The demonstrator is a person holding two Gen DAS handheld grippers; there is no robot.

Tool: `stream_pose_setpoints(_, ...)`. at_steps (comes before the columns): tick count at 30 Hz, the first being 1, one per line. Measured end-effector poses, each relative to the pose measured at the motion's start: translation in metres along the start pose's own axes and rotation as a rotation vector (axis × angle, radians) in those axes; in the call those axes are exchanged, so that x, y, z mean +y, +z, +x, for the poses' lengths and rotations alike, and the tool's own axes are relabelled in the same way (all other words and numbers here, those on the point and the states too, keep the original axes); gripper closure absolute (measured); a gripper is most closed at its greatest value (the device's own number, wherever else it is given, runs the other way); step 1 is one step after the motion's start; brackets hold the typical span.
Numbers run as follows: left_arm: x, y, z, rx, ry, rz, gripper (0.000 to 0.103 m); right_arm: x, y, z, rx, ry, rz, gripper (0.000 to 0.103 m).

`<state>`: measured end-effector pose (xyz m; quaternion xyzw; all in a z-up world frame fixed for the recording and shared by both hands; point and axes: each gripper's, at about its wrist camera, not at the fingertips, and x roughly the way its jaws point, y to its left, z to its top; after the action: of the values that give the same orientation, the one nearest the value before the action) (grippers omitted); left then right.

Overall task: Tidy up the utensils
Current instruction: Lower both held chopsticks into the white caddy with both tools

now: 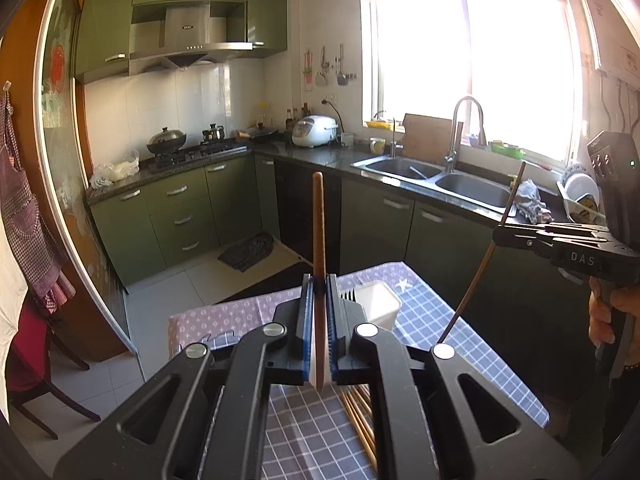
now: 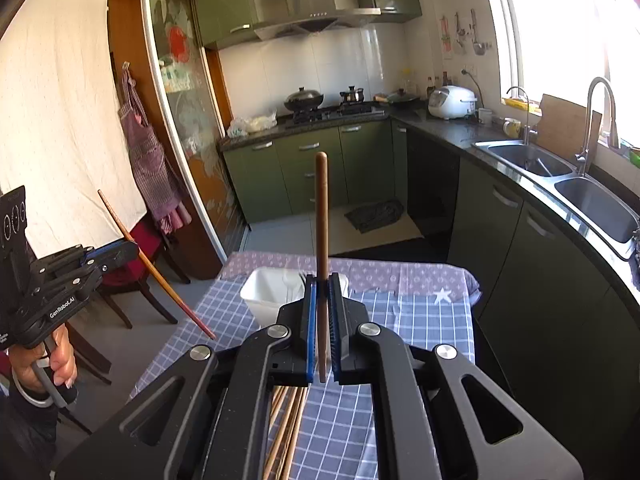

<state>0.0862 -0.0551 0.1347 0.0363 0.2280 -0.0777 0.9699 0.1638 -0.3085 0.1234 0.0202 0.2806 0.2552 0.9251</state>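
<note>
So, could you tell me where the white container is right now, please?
The white container stands on the checked tablecloth towards the table's far end, just beyond the left gripper and the right gripper, each shut on a chopstick.

Blue-checked tablecloth [image 2: 420, 320], white container [image 2: 268, 292], green cabinets [image 2: 304, 168]

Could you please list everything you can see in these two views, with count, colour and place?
held chopsticks: two, brown, one in each gripper
loose chopsticks: several, tan, on the table below the grippers
bin: one, white, far end of the table
tablecloth: one, blue check with a purple edge
double sink: one, steel, under the window
wok: one, dark, on the stove
rice cooker: one, white, corner counter
apron: one, checked, hanging by the door
left gripper: black, shut on a chopstick
right gripper: black, shut on a chopstick
</note>
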Motion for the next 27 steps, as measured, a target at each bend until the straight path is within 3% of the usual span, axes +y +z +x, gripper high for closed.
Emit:
stream_pose_setpoints(6,-0.002,0.041,0.018,-0.095,0.021,-0.013,0.097,-0.003,0.045,0.011,-0.101,-0.018,0.032,0.097)
stream_pose_setpoints(11,-0.007,0.043,0.054,-0.078,0.021,-0.028,0.097,-0.003,0.062,0.044,-0.098,-0.016,0.044,0.097)
stream_pose_setpoints(17,-0.002,0.014,0.101,0.017,0.029,-0.050,0.097,-0.001,0.043,0.095,-0.001,-0.004,0.030,0.097)
stream_pose_setpoints(27,0.007,-0.019,0.133,0.070,0.032,-0.056,0.097,-0.003,0.012,0.144,0.080,-0.025,0.021,0.096)
